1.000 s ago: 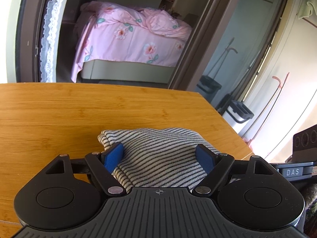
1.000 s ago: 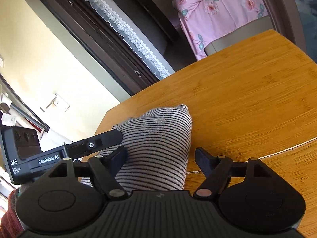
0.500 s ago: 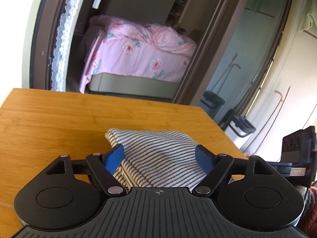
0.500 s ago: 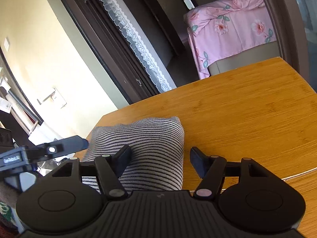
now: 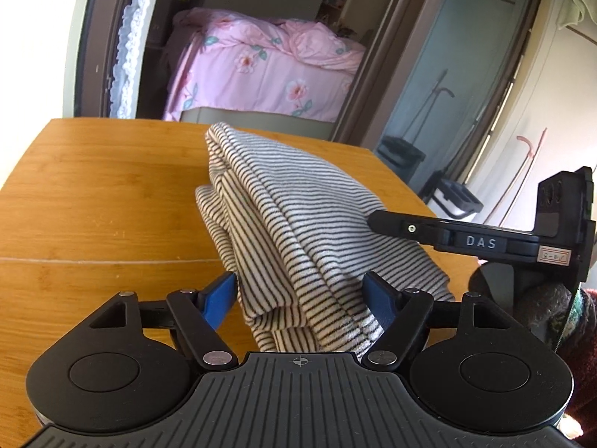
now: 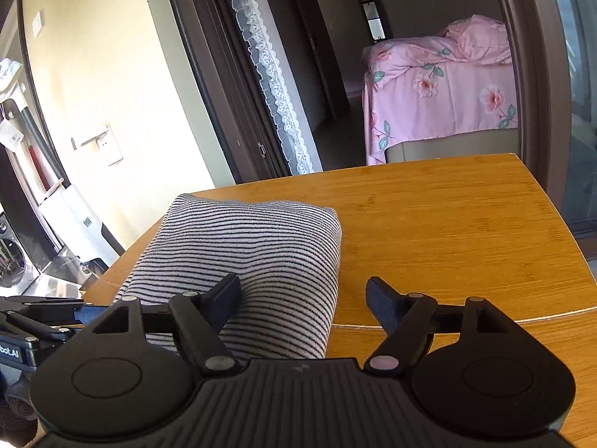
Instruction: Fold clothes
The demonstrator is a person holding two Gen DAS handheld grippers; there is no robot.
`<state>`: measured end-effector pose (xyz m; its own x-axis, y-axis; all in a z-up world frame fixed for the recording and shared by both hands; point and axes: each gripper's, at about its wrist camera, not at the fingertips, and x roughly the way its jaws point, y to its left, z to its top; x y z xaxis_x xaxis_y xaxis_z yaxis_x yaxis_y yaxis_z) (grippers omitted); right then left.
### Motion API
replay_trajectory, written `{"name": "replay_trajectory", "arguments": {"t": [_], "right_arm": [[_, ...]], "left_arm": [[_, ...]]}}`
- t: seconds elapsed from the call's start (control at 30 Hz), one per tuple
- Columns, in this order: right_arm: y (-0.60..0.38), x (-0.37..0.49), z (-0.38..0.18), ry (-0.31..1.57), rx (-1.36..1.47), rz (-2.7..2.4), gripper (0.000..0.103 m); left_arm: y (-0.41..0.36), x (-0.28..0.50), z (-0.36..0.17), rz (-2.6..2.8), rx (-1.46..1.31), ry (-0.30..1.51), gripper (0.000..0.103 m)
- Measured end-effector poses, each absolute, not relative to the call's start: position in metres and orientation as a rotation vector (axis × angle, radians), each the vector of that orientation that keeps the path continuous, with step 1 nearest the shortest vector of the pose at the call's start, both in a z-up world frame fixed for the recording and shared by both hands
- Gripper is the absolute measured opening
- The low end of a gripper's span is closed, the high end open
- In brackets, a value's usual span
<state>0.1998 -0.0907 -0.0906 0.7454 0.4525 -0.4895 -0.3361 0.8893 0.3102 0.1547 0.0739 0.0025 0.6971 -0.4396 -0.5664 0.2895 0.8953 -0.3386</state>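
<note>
On a wooden table [image 5: 97, 201], near its front edge, lies a folded striped garment [image 5: 298, 224], white with thin dark stripes, stacked in several layers. Beyond the table, through a dark-framed doorway, stands a bed [image 6: 440, 86] covered with a pink floral sheet, and a white lace curtain [image 6: 268, 71] hangs along the door frame.

The left tool [image 5: 302, 295] has its 2 blue-padded fingers spread wide, one on each side of the garment's near end, with cloth lying between them but not pinched. The right tool [image 6: 302, 295] is also spread wide; its left finger rests against the top of the garment, and its right finger sits above bare table just beside the fold. In the left view, the right tool reaches in from the right, its tip touching the garment's top.
</note>
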Motion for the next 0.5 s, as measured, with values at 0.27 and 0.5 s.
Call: {"name": "replay_trajectory", "arguments": {"t": [0.27, 0.5], "right_arm": [[-0.096, 0.201, -0.094, 0.587, 0.216, 0.414, 0.078], [-0.098, 0.200, -0.098, 0.612, 0.217, 0.433, 0.082]], "left_arm": [[0.061, 0.136, 0.021, -0.578, -0.238, 0.622, 0.053], [0.069, 0.136, -0.003, -0.504, -0.257, 0.722, 0.061]]}}
